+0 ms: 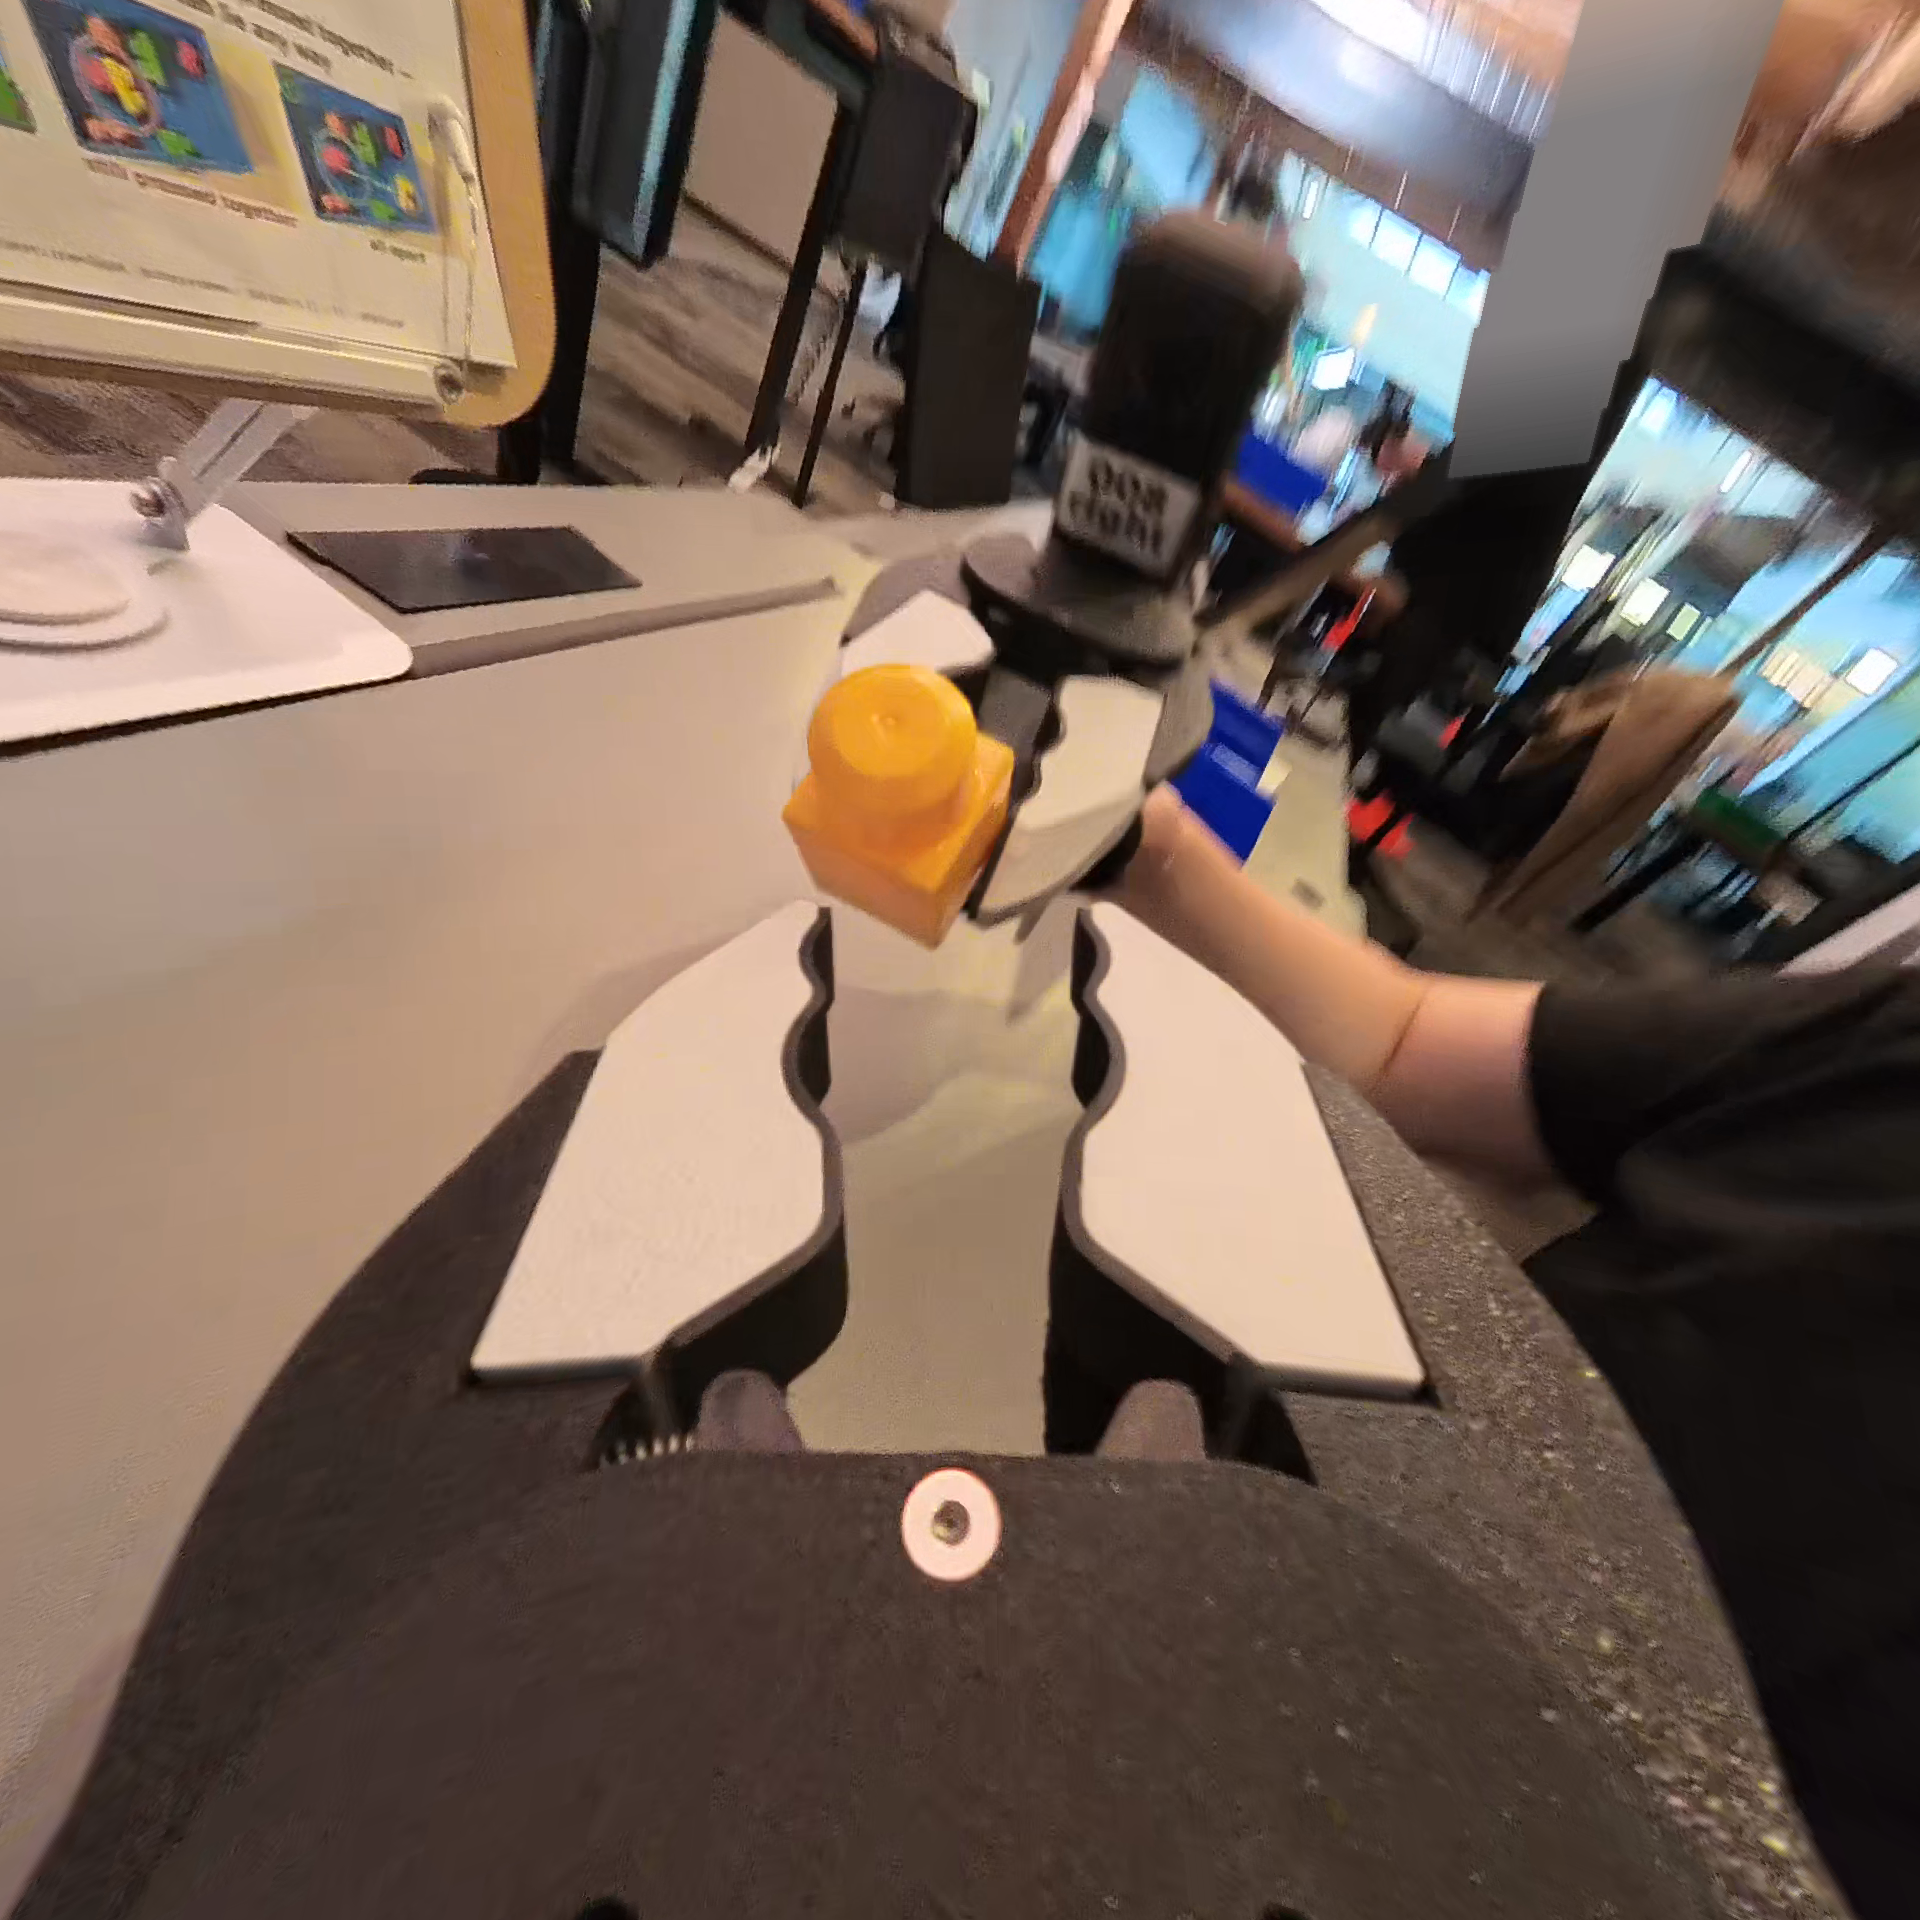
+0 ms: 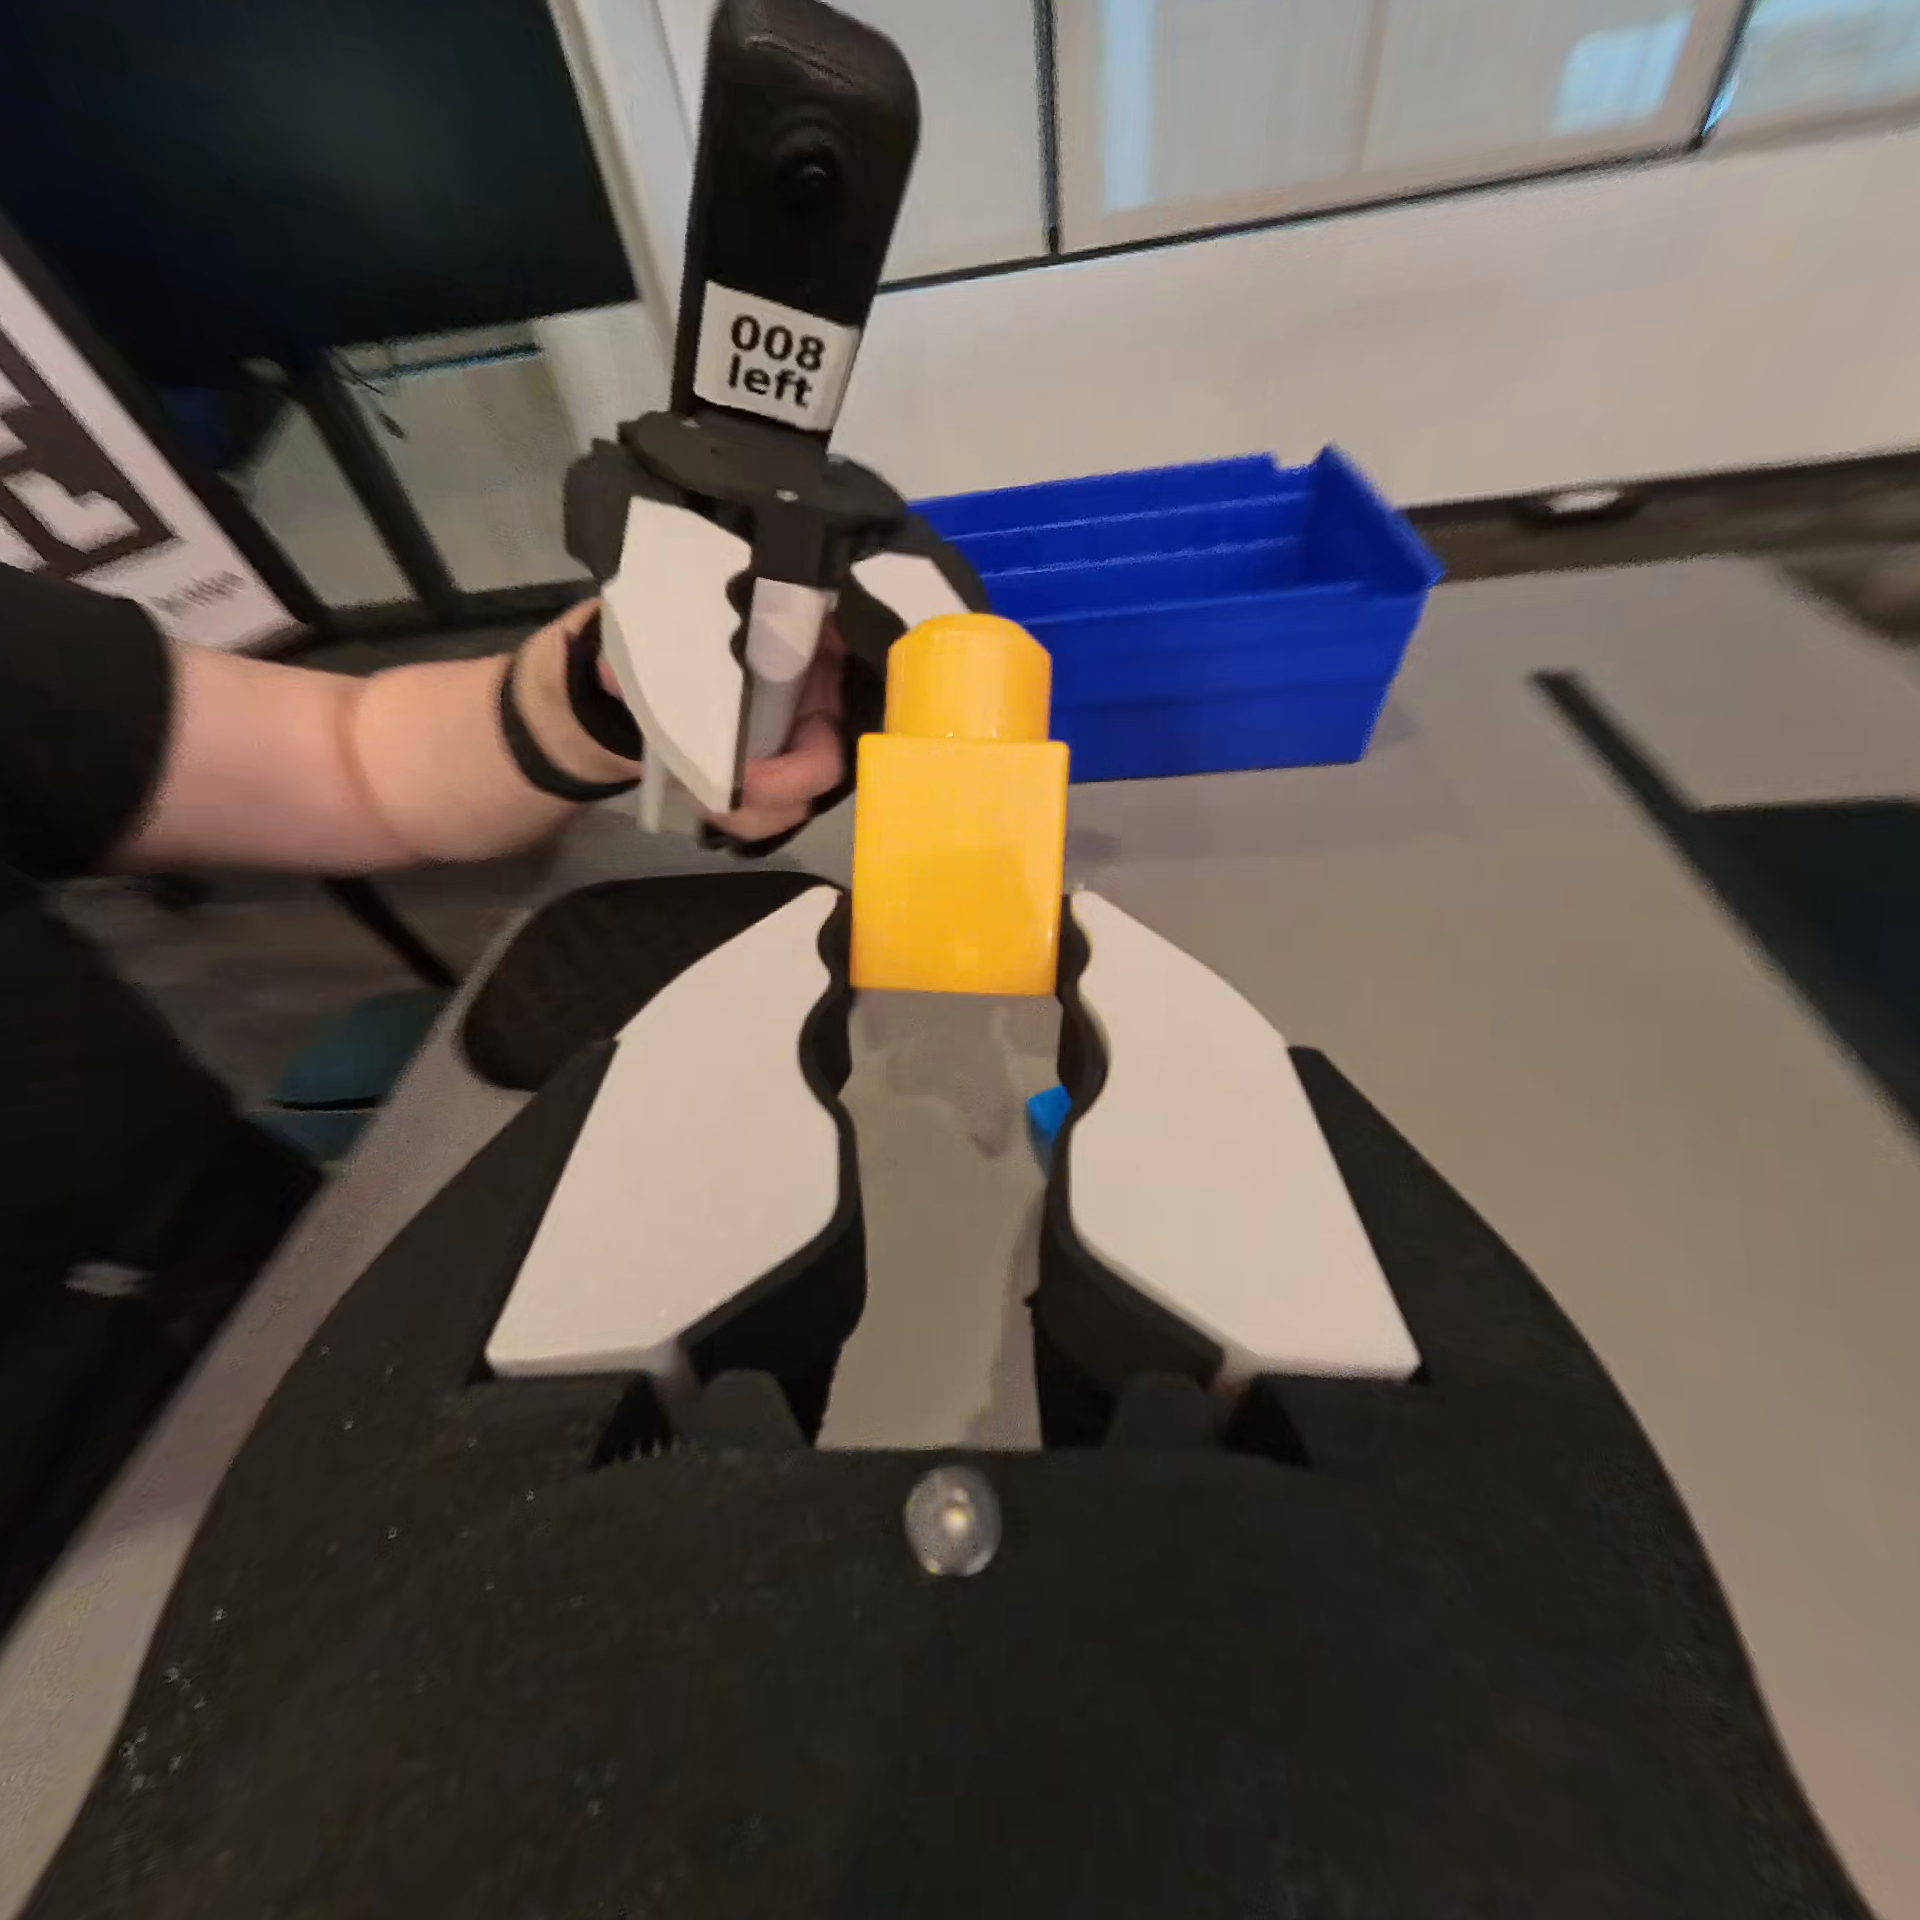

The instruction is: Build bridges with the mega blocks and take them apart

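The right wrist view shows the right gripper (image 2: 956, 935) clamped on an orange single-stud mega block (image 2: 958, 862), its two white fingers pressing the block's flat sides near their tips, the round stud pointing away from the camera. The block is held up in the air above the grey table (image 2: 1455, 1039). Only this view shows the blue plastic bin (image 2: 1226, 634) with ribbed inner walls standing on the table behind the block, and a small blue piece (image 2: 1049, 1110) glimpsed down between the fingers. It also shows the left gripper (image 2: 743, 707) from outside, to the left of the block, its white fingers close together with nothing between them, gripped by a hand (image 2: 769, 769) wearing black straps.

The left wrist view gives the reverse angle: the left gripper (image 1: 951, 935) with a narrow empty gap between its wavy-edged inner pads, and beyond it the right gripper (image 1: 997, 831) holding the same mega block (image 1: 899, 805), glossy smooth plastic, tilted with the stud towards the camera. Only here appear a printed instruction sheet (image 1: 229, 156) on a stand at upper left, a flat black panel (image 1: 462, 566) on the table (image 1: 312, 883), and a white mat (image 1: 208, 623). Both gripper bodies are matt black with a grainy, speckled surface.
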Motion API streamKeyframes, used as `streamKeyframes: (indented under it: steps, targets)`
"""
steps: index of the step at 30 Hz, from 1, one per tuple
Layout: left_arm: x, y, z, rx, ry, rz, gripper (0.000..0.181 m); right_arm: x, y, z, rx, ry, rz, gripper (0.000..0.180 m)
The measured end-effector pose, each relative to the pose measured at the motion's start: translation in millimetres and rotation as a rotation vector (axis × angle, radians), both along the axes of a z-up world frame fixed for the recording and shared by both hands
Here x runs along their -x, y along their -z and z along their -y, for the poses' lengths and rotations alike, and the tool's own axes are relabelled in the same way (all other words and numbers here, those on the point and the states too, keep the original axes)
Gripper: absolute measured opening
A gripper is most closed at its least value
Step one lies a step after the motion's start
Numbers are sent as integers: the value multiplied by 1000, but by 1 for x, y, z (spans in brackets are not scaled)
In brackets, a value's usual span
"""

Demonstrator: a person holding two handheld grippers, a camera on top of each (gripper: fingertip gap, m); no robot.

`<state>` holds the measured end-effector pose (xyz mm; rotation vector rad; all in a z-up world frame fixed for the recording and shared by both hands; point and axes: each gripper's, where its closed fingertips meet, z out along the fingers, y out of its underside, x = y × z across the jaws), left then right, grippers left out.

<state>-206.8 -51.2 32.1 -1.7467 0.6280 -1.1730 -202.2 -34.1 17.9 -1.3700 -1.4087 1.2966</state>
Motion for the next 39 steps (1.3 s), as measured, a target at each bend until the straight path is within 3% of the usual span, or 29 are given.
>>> streamKeyframes:
  steps: [4, 9, 13, 19, 22, 25, 29, 34, 39]
  targets:
    - [0, -13, -7, 80, -89, 170, 41, 6, -5, -5, -269, 148, -7, 36]
    - [-2, -10, -19, 26, -250, 127, 44, 8, -15, -13, -471, 312, -9, 36]
    - [-10, -16, -27, 27, -286, 211, 43, 7, -17, -21, -615, 444, 5, 36]
    - [-8, -14, -35, 37, -285, 255, 35, 8, -18, -23, -613, 489, 7, 36]
    - [2, -14, -37, 35, -236, 189, 35, 8, -15, -20, -626, 469, -4, 47]
    - [19, -4, -34, 108, -146, -4, 35, 6, 1, -21, -598, 382, 96, 52]
    - [34, 36, -8, 275, 31, -446, 35, -6, 7, -31, -440, 329, 137, 56]
    - [41, 90, 15, 304, 164, -984, 35, -37, 3, -61, -367, 402, 163, 56]
    - [29, 121, 18, 273, 281, -1302, 35, -77, -5, -83, -351, 488, 191, 56]
